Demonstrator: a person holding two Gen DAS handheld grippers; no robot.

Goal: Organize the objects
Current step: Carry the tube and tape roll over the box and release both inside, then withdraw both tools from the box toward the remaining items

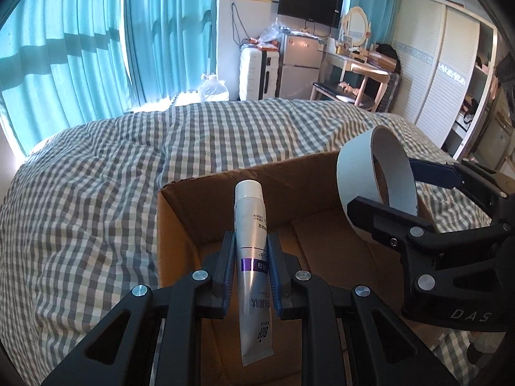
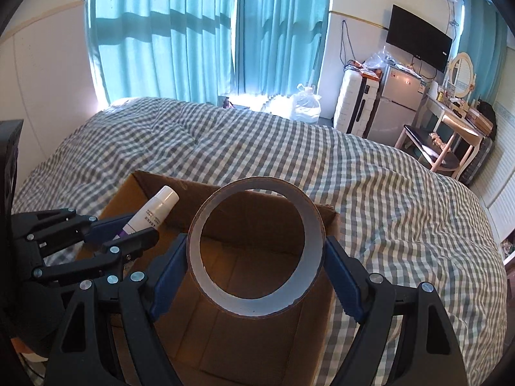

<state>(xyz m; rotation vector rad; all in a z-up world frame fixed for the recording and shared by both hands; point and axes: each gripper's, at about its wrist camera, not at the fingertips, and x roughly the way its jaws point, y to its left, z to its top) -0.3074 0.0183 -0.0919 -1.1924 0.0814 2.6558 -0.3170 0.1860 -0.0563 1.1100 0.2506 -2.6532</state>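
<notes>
Matte black plastic on the left gripper and right gripper, built from angular linkage arms with triangular cut-outs. Round silver screw heads at every pivot (bright against the black). Blue ribbed pads lining the inner faces of the jaws. Pale lettering "DAS" printed on the right gripper's body, seen from the left wrist view.

1 tube, 1 tape roll, 1 cardboard box.

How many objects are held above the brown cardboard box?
2: a silver toothpaste tube with white cap in the left gripper, a white tape roll in the right gripper.
</notes>
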